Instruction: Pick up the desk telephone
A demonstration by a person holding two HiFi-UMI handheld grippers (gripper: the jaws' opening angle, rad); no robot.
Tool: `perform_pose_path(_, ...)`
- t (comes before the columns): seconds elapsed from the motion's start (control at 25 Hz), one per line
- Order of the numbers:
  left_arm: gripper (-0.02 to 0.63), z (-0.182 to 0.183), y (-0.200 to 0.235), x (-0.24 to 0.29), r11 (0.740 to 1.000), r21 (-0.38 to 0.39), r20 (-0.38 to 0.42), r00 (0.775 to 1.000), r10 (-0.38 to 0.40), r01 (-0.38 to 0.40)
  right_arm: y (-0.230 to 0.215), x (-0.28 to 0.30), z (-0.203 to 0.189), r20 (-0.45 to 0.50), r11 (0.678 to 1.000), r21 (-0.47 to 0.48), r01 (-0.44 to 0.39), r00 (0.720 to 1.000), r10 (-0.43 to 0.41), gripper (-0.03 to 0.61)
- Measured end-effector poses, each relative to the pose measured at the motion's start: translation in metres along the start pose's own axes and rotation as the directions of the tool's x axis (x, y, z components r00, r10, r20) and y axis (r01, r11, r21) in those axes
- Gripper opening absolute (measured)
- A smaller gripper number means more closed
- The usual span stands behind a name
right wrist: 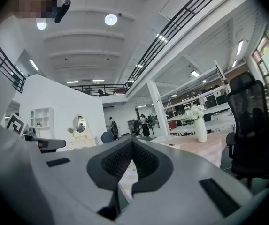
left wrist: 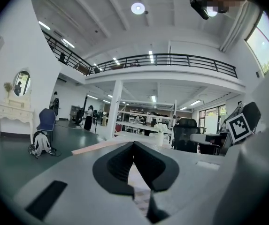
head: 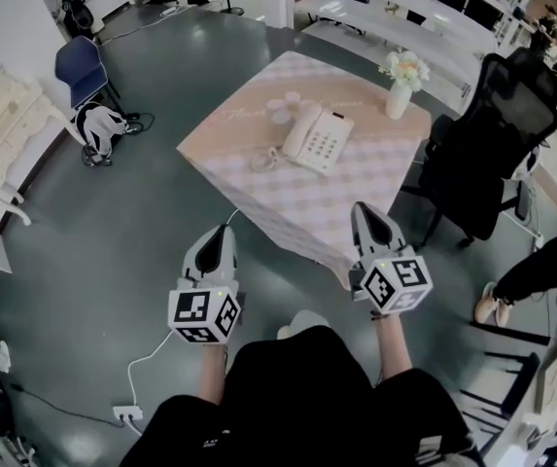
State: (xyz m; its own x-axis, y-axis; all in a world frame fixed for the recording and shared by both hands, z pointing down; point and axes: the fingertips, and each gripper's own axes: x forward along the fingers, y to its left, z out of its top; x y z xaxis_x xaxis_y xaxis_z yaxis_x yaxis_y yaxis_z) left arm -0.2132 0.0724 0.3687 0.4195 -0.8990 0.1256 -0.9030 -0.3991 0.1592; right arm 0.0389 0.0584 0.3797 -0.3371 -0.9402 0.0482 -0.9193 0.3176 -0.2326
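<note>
The desk telephone (head: 315, 139) lies flat near the middle of the worktop (head: 356, 202). Its handset seems to be on the cradle, and its coiled cord (head: 263, 159) trails off to the left. It is untouched, so the pick-up has not begun. Just behind it stand what look like two small pale cups (head: 283, 110), and one vase (head: 399, 100) of flowers sits toward the far corner. The two claws hang short of the worktop's near corner, well apart from the phone. The left claw (head: 222, 233) and right claw (head: 361, 210) are each clenched on nothing, probably for the approach.
</note>
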Motion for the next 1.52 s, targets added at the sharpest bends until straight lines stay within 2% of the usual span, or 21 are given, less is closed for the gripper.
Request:
perform_pose_path(0.32,-0.002,-0.008,0.01,0.043,0.999,-0.018,-0.028,0.999,-0.043,0.042,-0.018,0.037,-0.008,-0.027,0.999,0.016,0.03,0.999,-0.03,-0.008)
perform_pose_path(0.6,-0.002,-0.008,0.031,0.105,0.997,-0.045,-0.044,0.997,-0.07,0.068,-0.045,0.091,-0.01,-0.031,0.998,0.037,0.058,0.998,-0.057,-0.008)
perform_pose_path(0.88,-0.002,-0.001,0.036,0.18,0.986,-0.072,-0.078,0.985,-0.156,0.15,-0.081,0.141,-0.008,-0.068,0.992,0.074,0.1,0.993,-0.095,-0.008)
perform_pose_path(1.28,-0.002,-0.007,0.034,0.286,0.964,-0.081,-0.171,0.95,-0.262,0.252,-0.143,0.198,-0.024,-0.124,0.96,0.186,0.208,0.975,-0.187,-0.008)
perform_pose_path(1.52,-0.002,-0.027,0.031,0.337,0.946,-0.114,-0.255,0.911,-0.324,0.304,-0.167,0.223,-0.042,-0.163,0.939,0.237,0.251,0.963,-0.216,-0.008)
